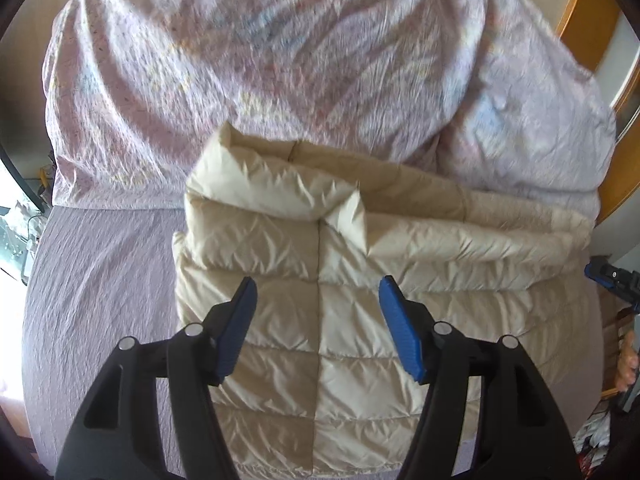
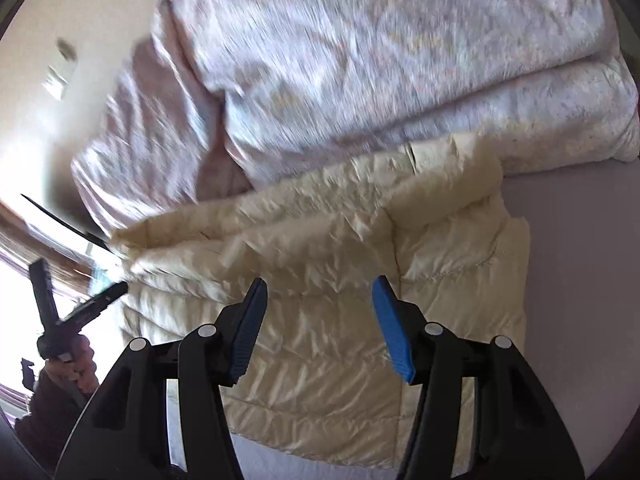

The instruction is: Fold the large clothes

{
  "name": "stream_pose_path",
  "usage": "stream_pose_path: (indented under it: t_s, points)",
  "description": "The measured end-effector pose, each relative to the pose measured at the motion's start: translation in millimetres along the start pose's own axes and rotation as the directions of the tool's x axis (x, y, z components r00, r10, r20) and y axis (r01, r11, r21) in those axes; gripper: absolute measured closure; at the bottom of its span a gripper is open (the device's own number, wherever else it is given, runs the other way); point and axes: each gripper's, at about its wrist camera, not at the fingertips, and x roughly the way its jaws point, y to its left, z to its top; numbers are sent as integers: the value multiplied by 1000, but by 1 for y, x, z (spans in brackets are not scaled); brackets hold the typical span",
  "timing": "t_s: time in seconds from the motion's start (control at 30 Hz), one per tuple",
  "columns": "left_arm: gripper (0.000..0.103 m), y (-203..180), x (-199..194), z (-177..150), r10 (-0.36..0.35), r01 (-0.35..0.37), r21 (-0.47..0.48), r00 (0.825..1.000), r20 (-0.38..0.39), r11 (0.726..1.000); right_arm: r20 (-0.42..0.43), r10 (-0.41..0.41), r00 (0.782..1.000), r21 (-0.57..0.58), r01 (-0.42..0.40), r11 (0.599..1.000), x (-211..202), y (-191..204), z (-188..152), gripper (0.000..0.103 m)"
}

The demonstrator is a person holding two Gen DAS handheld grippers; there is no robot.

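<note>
A cream quilted puffer jacket [image 1: 360,320] lies on the bed, front up, collar toward the duvet, with one sleeve folded across its upper chest to the right. My left gripper [image 1: 318,286] hovers open above the jacket's centre seam, holding nothing. The jacket also shows in the right wrist view [image 2: 320,280], blurred. My right gripper [image 2: 320,286] is open and empty above the jacket's middle. The left gripper shows in the right wrist view [image 2: 76,292] at the far left, held in a hand, beside the jacket's edge.
A crumpled pink-lilac patterned duvet [image 1: 260,60] is heaped behind the jacket. The lilac bedsheet [image 1: 100,280] lies bare to the left. A wooden frame [image 1: 588,12] stands at the back right. The bed's left edge meets a window area with clutter [image 1: 24,220].
</note>
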Motion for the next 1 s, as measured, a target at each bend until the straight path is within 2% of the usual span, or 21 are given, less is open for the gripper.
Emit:
stream_pose_path:
  t_s: [0.17,0.53,0.8,0.87,1.0]
  points:
    - [40,-5,30,-1,44,-44,-19,998,-34,999,-21,-73,997,-1,73,997,31,1,0,46]
    - [40,0,70,12,109,-111,-110,994,-25,988,45,-234,971,-20,235,972,75,3,-2,45]
    - [36,-3,95,18,132,-133,-128,991,-16,983,100,-283,954,-40,288,957,94,-1,-5,41]
    - [35,-4,101,18,133,-134,-123,991,-11,983,113,-305,946,-53,312,949,99,0,-7,35]
    - [31,-3,110,19,139,-138,-106,990,1,985,139,-314,939,-60,325,944,107,-1,-11,31]
